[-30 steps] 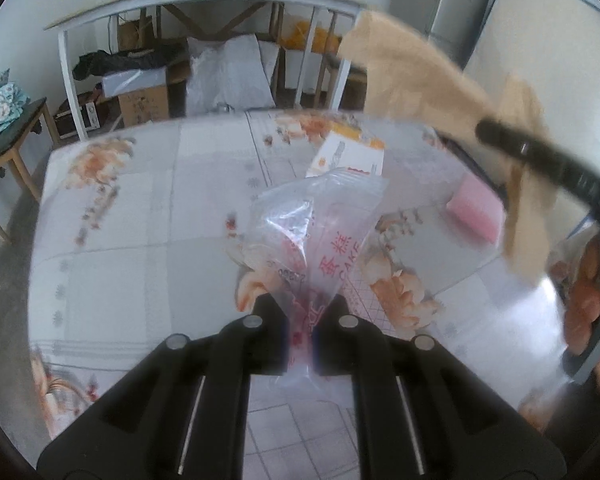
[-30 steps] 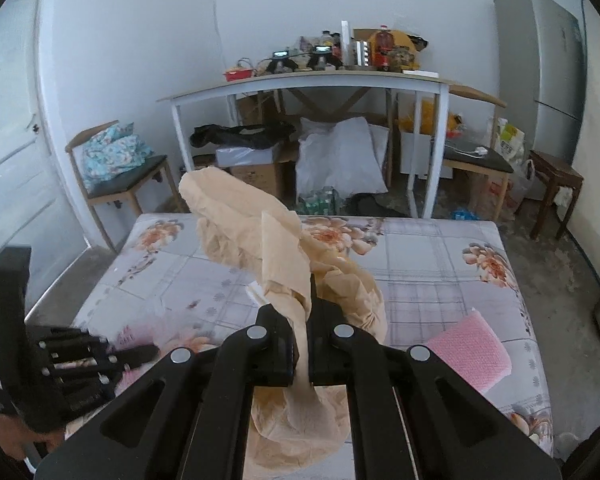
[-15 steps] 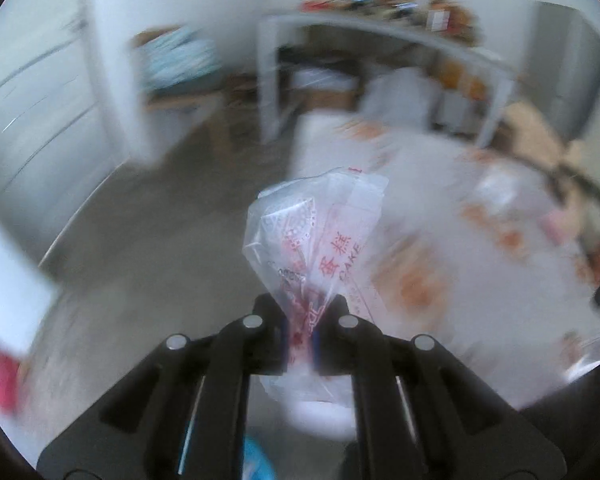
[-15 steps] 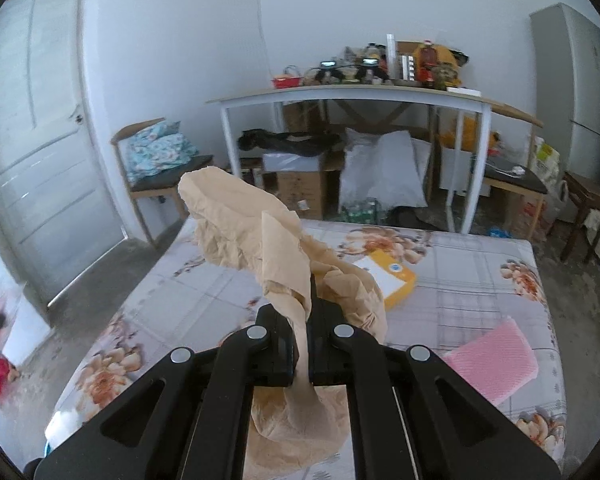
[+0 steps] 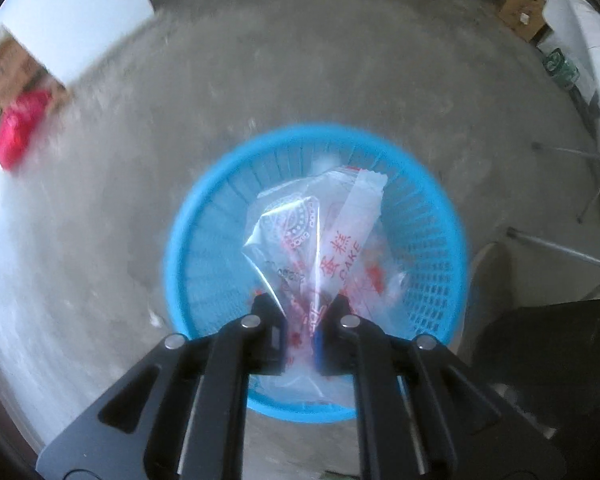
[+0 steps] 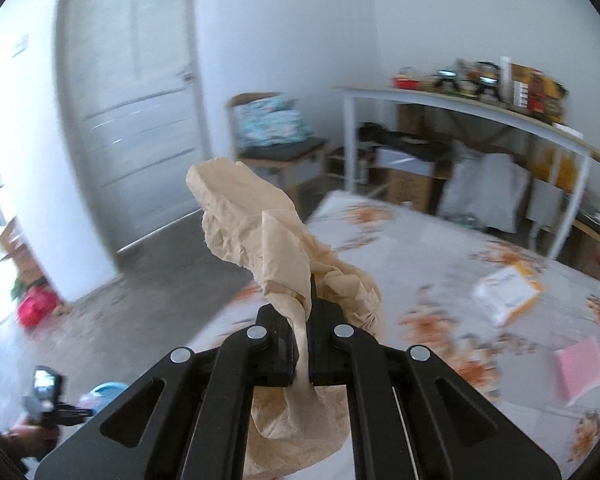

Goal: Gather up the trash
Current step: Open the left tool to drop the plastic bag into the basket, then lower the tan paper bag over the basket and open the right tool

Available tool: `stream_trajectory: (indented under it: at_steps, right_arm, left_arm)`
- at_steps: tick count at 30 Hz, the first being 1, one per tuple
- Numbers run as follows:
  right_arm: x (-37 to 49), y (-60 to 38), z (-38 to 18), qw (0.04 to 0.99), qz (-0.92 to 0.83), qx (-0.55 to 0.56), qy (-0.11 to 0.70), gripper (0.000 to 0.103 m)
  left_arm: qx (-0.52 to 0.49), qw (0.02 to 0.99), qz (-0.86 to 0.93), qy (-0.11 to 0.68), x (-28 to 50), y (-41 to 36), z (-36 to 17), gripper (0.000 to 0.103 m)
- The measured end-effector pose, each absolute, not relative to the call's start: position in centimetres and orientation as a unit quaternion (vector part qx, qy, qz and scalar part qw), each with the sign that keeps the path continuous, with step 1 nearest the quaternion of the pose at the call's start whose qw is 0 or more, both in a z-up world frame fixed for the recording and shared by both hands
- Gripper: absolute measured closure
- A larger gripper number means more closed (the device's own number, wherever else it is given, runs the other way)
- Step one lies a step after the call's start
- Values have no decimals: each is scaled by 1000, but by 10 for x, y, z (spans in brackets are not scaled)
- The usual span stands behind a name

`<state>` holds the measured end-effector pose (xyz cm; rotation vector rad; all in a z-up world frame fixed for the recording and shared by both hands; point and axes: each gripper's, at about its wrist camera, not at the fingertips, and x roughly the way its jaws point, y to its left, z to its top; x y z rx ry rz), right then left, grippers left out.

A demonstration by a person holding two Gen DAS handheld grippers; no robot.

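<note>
Two risks: left gripper [image 5: 305, 322] pinches clear cake wrapper [image 5: 320, 236] over blue basket [image 5: 188, 256], light film may drift past the rim; right gripper [image 6: 310, 334] clamps crumpled brown paper [image 6: 260, 232] above table [image 6: 440, 256], loose folds could snag

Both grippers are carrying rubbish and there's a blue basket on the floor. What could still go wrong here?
The clear cake wrapper hangs from the left gripper above the blue basket; being so light, it might drift past the rim when dropped, or cling to the pads. The crumpled brown paper in the right gripper is bulky and may snag on the rim or bounce out.
</note>
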<state>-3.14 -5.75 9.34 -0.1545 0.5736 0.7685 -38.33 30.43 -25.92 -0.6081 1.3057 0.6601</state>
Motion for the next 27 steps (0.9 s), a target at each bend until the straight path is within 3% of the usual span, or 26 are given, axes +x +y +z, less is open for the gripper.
stream_trajectory:
  at_steps: [1, 2, 4, 5, 11, 19, 27]
  right_arm:
    - [-42, -47, 92, 878, 382, -77, 279, 99]
    - [-52, -37, 90, 872, 392, -80, 282, 99]
    - [-74, -19, 85, 859, 413, -84, 289, 99]
    - [-83, -10, 83, 853, 423, -87, 293, 99]
    - [-129, 28, 76, 825, 462, -100, 308, 99]
    - [-188, 76, 74, 791, 509, -106, 323, 99]
    - [-267, 152, 1, 733, 527, -146, 404, 99]
  left_arm:
    - [-276, 700, 300, 586, -386, 307, -266, 82]
    - [-275, 699, 305, 586, -384, 307, -270, 60]
    - [-277, 701, 309, 580, -383, 306, -277, 35]
    - [-276, 701, 312, 579, -384, 305, -279, 28]
    - [-287, 707, 311, 566, -401, 300, -280, 27]
    - [-325, 755, 354, 445, -449, 321, -227, 27]
    - [-333, 768, 403, 370, -506, 337, -184, 27]
